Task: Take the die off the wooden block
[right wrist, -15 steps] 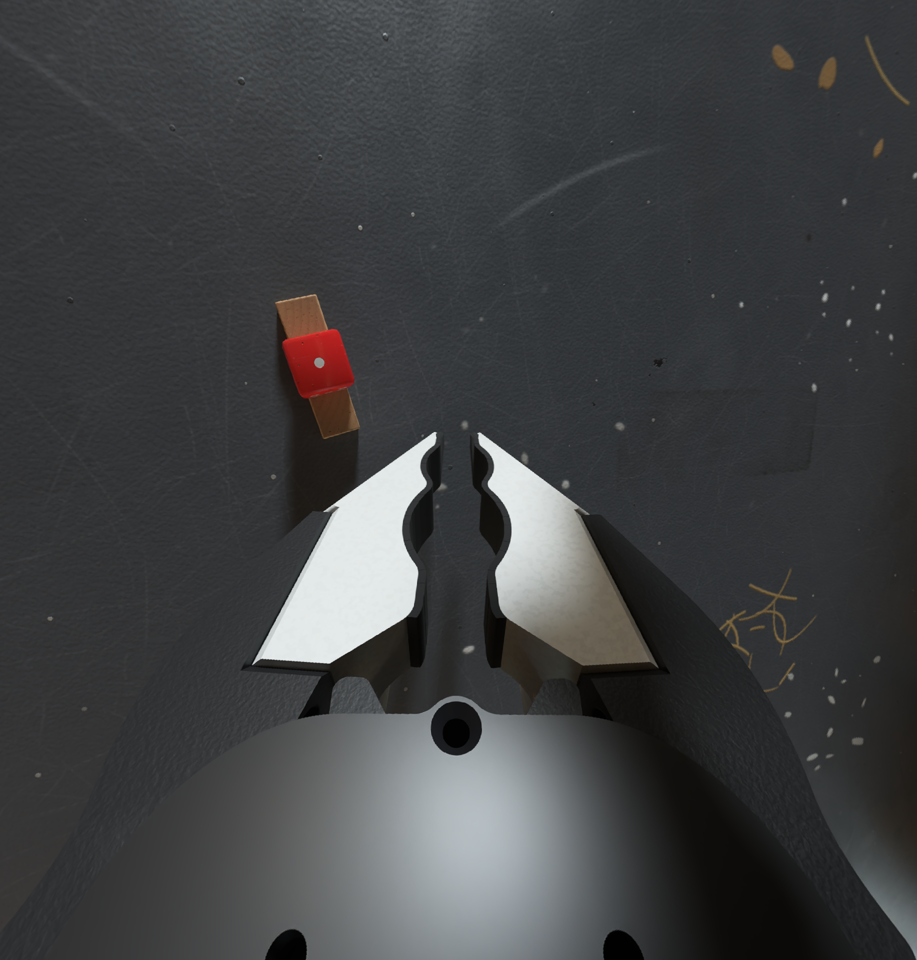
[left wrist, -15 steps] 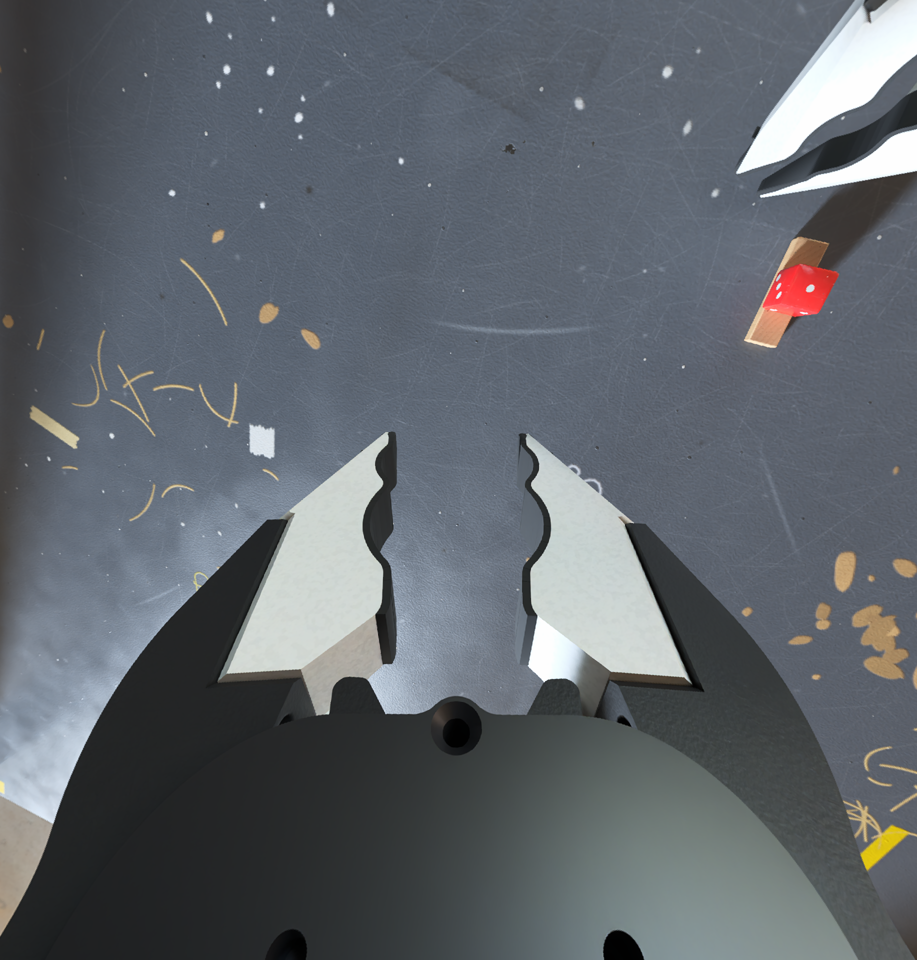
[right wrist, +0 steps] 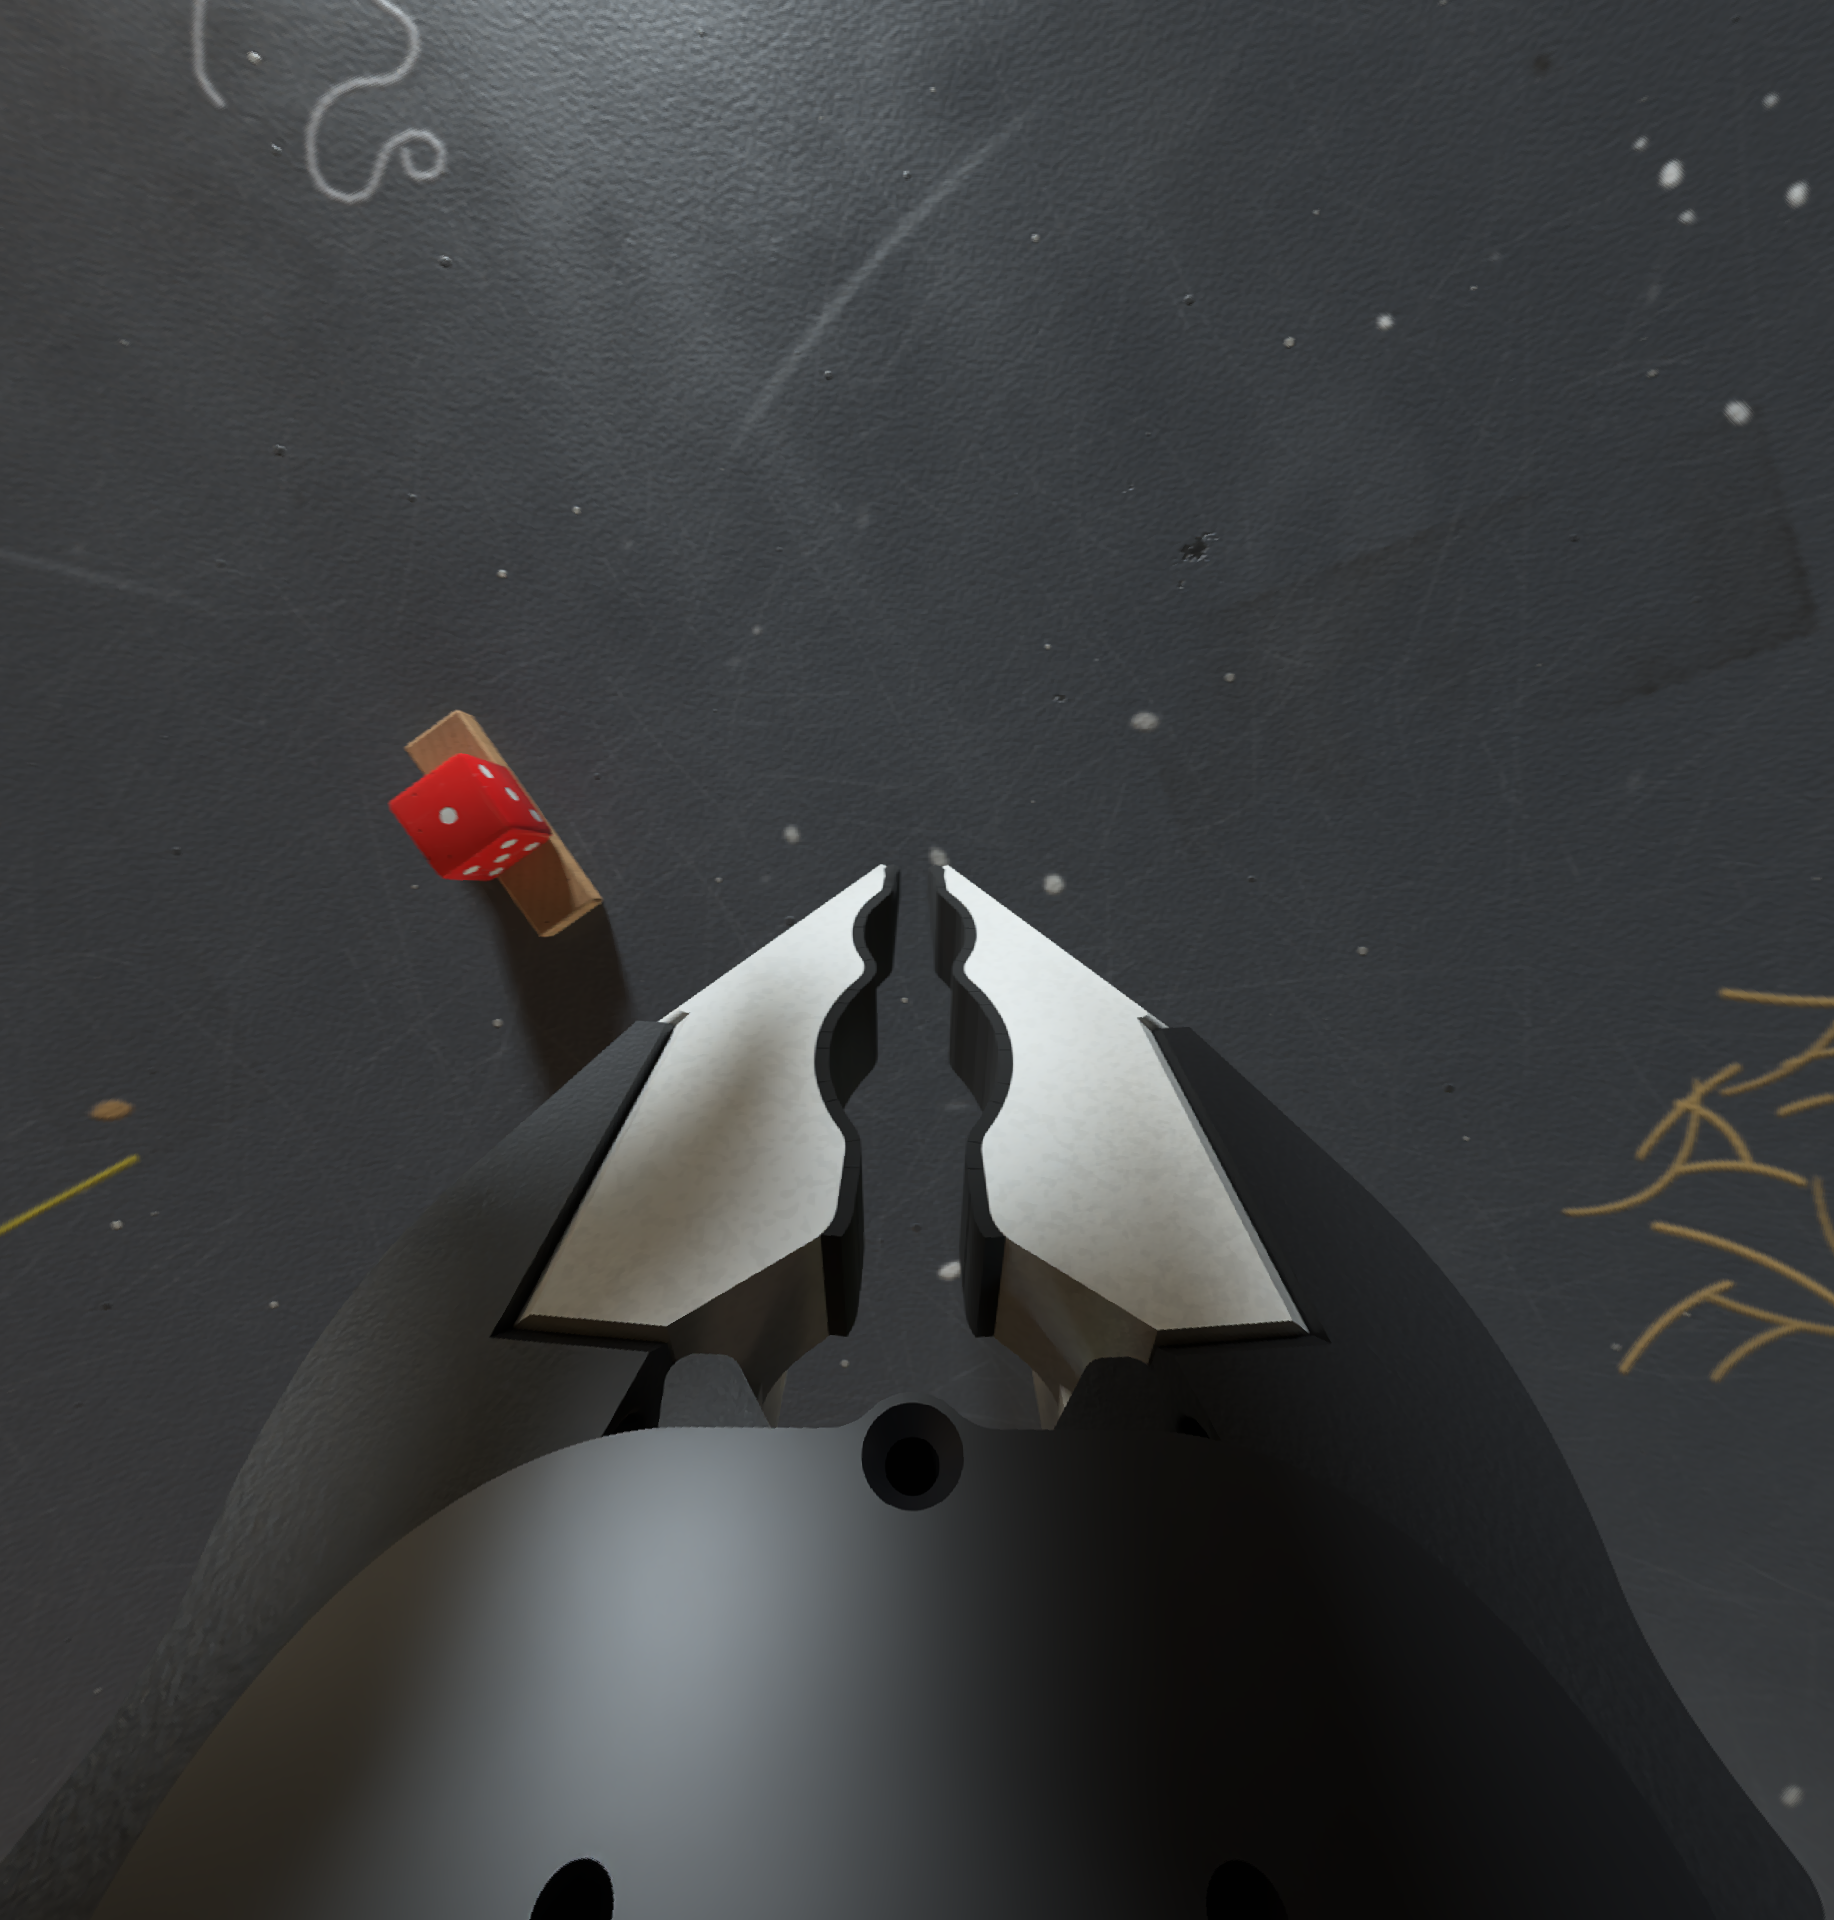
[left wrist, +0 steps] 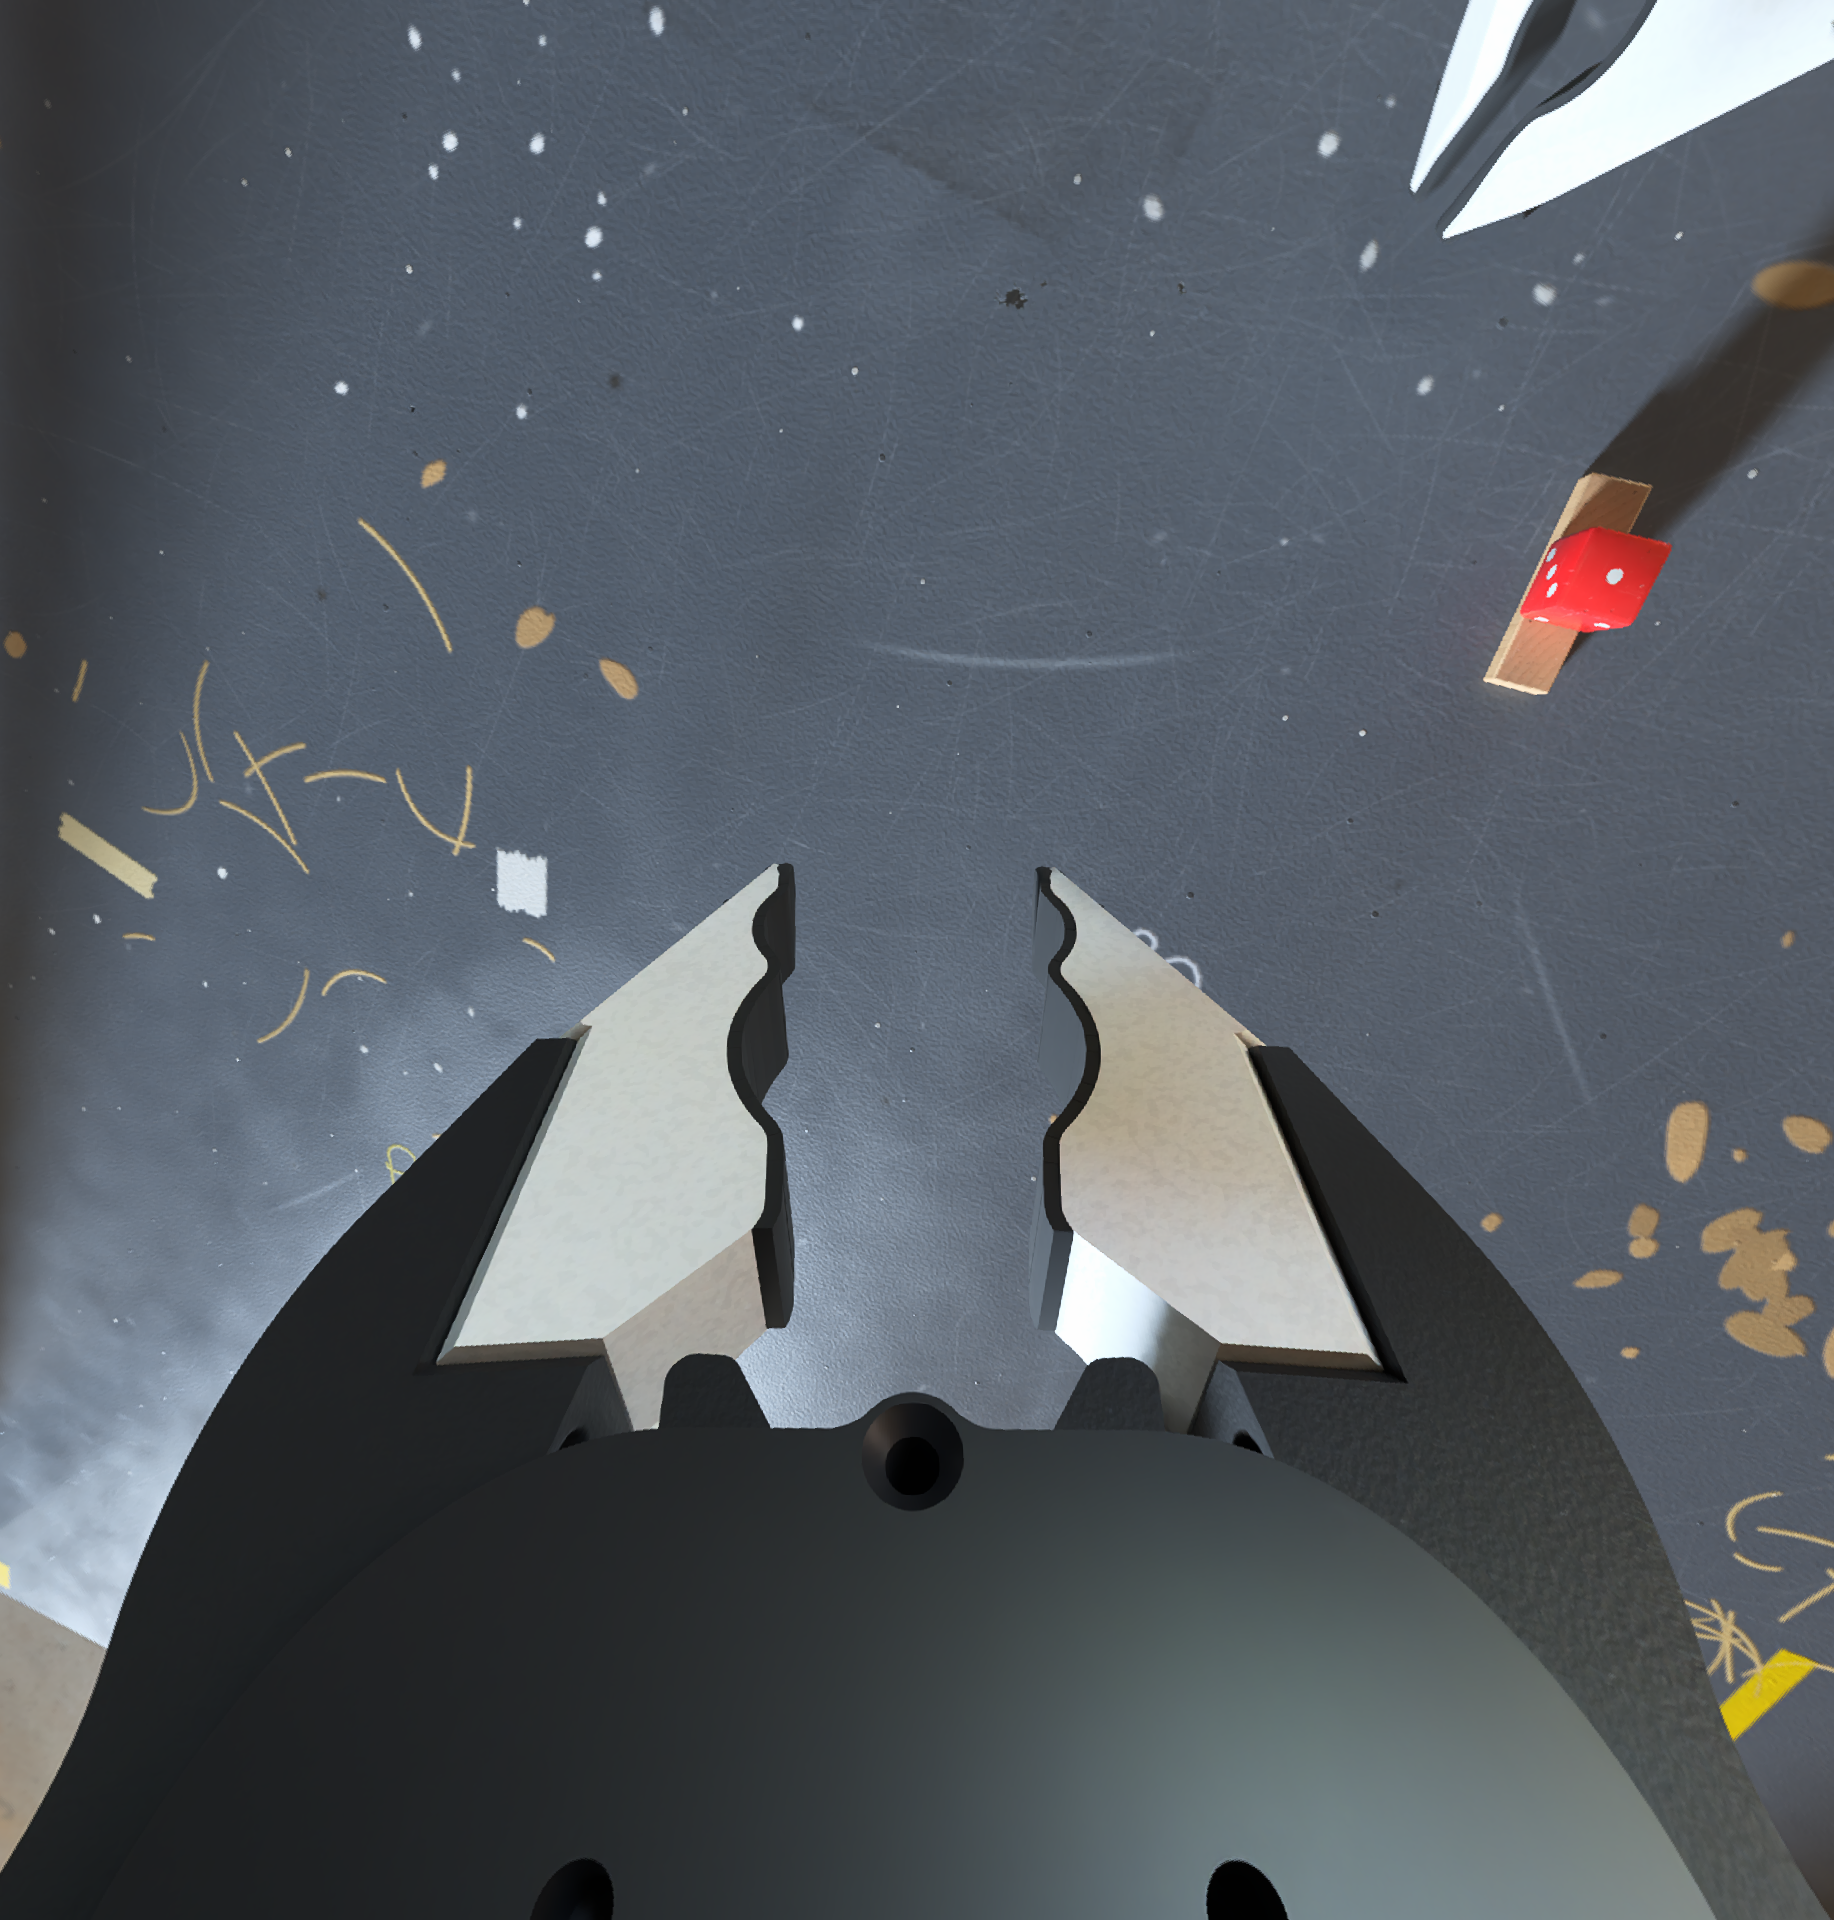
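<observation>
A red die [left wrist: 1593, 577] with white pips sits on a small thin wooden block [left wrist: 1528, 657] that lies flat on the dark mat, at the right of the left wrist view. My left gripper [left wrist: 913, 873] is open and empty, well to the left of the die. In the right wrist view the die [right wrist: 466, 816] on the block [right wrist: 558, 896] lies ahead and to the left of my right gripper [right wrist: 915, 868], whose jaws are almost together with nothing between them. The right gripper's white fingers [left wrist: 1578, 114] also show at the top right of the left wrist view, above and beyond the die.
The dark mat [left wrist: 996, 520] is strewn with wood shavings [left wrist: 1760, 1278], white specks and a white tape scrap [left wrist: 521, 883]. Its edge and a wooden surface [left wrist: 19, 1714] show at the lower left. Yellow tape [left wrist: 1760, 1694] lies at the lower right.
The right gripper's jaws have narrowed and it has shifted and tilted, so the die now shows its side faces in its view. The left gripper has not moved.
</observation>
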Available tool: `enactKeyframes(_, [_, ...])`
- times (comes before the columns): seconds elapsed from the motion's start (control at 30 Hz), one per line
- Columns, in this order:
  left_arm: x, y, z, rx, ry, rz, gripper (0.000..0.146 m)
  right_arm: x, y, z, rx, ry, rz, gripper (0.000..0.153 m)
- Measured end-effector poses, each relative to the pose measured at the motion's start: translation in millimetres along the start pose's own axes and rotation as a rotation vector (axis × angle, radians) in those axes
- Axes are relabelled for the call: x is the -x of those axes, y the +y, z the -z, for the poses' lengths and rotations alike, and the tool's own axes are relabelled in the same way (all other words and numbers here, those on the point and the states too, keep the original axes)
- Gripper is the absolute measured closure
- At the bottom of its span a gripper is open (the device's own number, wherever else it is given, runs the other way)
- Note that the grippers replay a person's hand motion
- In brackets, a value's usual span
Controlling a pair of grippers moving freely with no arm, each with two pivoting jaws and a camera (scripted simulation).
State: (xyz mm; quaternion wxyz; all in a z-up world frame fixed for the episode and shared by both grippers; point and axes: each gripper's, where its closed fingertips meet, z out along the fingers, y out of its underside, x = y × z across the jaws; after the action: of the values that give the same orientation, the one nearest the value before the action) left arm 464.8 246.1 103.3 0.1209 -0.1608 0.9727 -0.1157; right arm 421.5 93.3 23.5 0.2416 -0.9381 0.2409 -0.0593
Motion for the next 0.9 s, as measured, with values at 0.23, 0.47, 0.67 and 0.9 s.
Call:
enactKeyframes(0.23, [1,0,-1,0.001,-0.001,0.002,0.1,12,-11,13,-0.051,0.002,0.073,0.134])
enactKeyframes(0.47, [1,0,-1,0.003,-0.001,0.002,0.101,93,-16,2,-0.101,-0.13,0.458,0.108])
enactKeyframes(0.67, [-2,0,-1,0.006,-0.002,-0.011,0.1,82,-8,-13,-0.033,-0.112,0.55,0.114])
enactKeyframes(0.9, [-1,-1,-2,0.007,-0.003,-0.01,0.101,88,-7,-14,-0.037,-0.089,0.635,0.132])
